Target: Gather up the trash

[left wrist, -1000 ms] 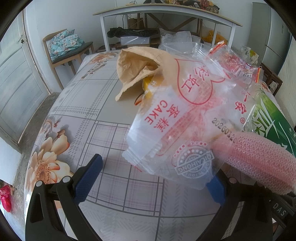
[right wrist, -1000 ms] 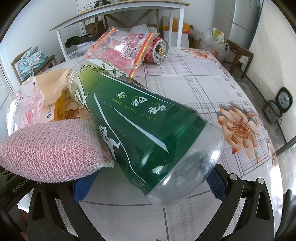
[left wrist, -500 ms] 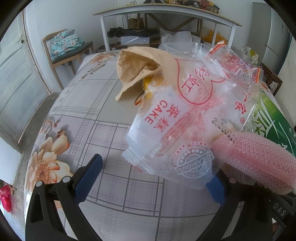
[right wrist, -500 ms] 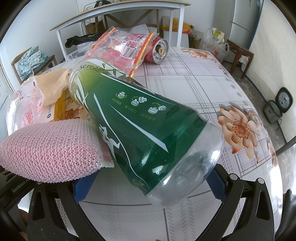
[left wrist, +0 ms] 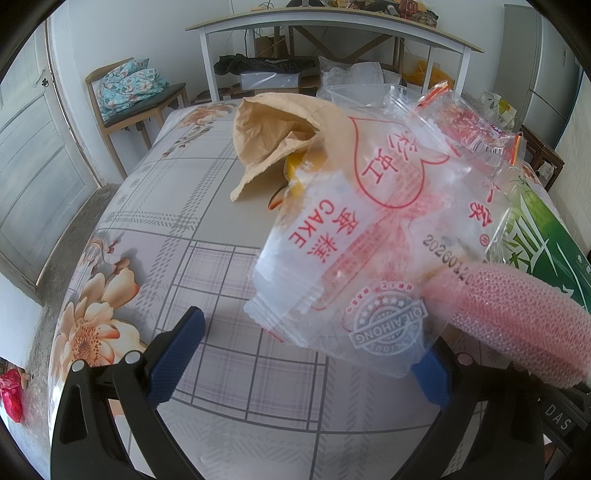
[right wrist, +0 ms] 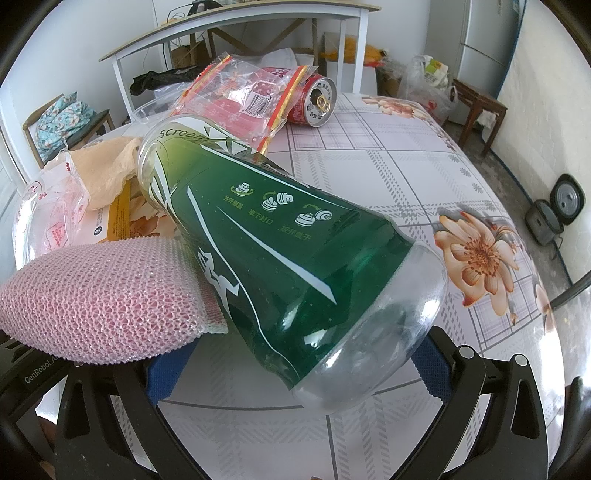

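Trash lies on a flowered tablecloth point(left wrist: 155, 236). In the left wrist view a clear cake wrapper point(left wrist: 369, 236) with red print lies in front of my open left gripper point(left wrist: 306, 354), over its right finger. A brown paper bag point(left wrist: 273, 136) lies behind it. A pink mesh sponge point(left wrist: 517, 317) is at the right. In the right wrist view a green-labelled plastic bottle point(right wrist: 280, 236) lies on its side, its clear base between the wide-open fingers of my right gripper point(right wrist: 299, 369). The pink sponge point(right wrist: 103, 299) is beside the bottle. A red snack bag point(right wrist: 243, 96) and a red can point(right wrist: 314, 99) lie behind.
A white desk point(left wrist: 332, 33) stands beyond the table, with a chair point(left wrist: 140, 99) holding folded cloth at the far left. A door point(left wrist: 33, 155) is on the left. A wooden stool point(right wrist: 480, 110) and a rice cooker point(right wrist: 554, 206) are on the floor to the right.
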